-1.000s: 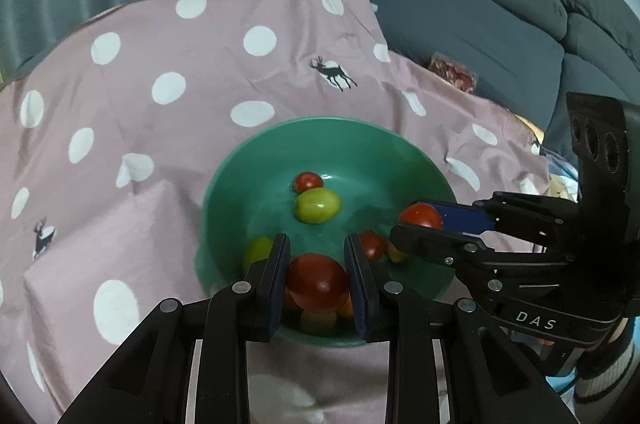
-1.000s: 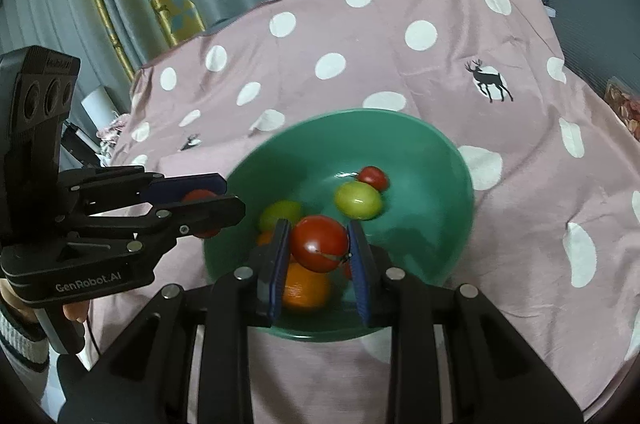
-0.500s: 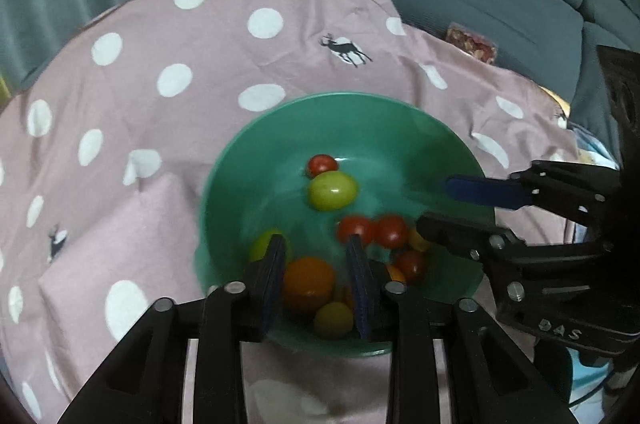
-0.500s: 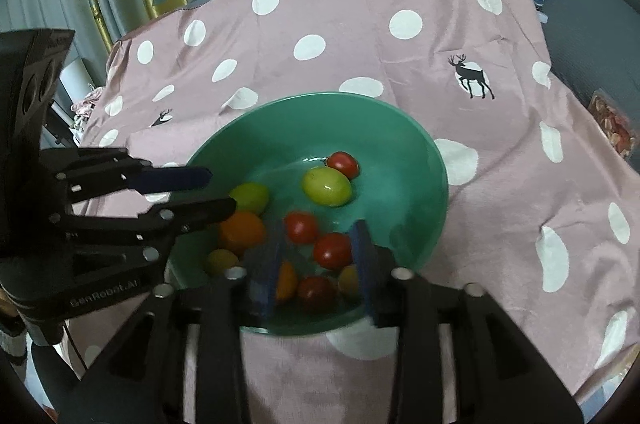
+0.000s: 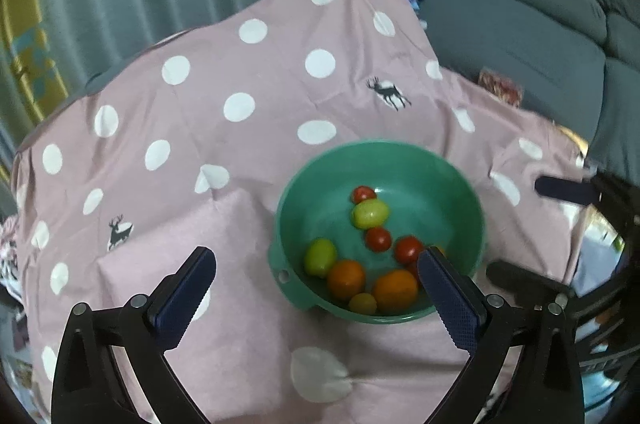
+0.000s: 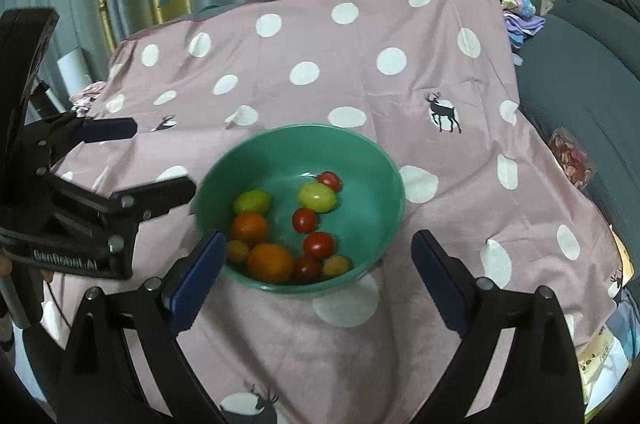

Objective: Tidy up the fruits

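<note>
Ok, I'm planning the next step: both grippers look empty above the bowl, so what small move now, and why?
Probably draw both grippers back from the green bowl. The left gripper and right gripper have jaws opening with nothing between them, every fruit in sight lies inside the bowl, and none shows on the spotted cloth.

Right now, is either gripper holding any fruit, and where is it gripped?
Nothing is held. The left gripper and right gripper are opening with empty jaws; the fruits lie in the green bowl.
</note>
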Available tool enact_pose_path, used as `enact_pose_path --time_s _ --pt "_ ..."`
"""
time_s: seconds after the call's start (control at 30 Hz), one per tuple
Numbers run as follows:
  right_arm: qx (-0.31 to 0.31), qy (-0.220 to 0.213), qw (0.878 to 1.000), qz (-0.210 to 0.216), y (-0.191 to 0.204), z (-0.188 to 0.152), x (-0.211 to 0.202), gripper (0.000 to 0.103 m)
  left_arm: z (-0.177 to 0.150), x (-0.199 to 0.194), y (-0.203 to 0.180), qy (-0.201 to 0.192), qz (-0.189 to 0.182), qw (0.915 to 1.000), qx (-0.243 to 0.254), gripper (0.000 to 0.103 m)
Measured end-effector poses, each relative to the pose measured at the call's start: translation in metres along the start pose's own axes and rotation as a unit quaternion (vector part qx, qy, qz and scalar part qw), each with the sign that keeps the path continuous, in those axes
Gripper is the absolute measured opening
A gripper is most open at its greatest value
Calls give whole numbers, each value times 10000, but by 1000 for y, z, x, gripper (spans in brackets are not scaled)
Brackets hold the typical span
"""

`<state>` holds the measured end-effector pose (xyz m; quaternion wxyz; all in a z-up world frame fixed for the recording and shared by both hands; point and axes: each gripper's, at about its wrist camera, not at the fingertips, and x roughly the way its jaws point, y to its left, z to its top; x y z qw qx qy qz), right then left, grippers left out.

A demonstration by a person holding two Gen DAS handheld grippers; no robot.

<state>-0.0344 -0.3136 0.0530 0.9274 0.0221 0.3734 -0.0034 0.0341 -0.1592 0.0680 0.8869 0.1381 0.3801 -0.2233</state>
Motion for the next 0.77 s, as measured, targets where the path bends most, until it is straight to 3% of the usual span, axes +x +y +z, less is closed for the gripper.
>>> enact_pose_path --time_s 0.17,0.77 --pt "-140 -61 9999 31 5 0 -11 95 0 -8 -3 52 367 9993 -6 101" --pt "-173 -121 9998 8 6 -1 -21 95 -1 -20 -9 -74 554 9984 105 101"
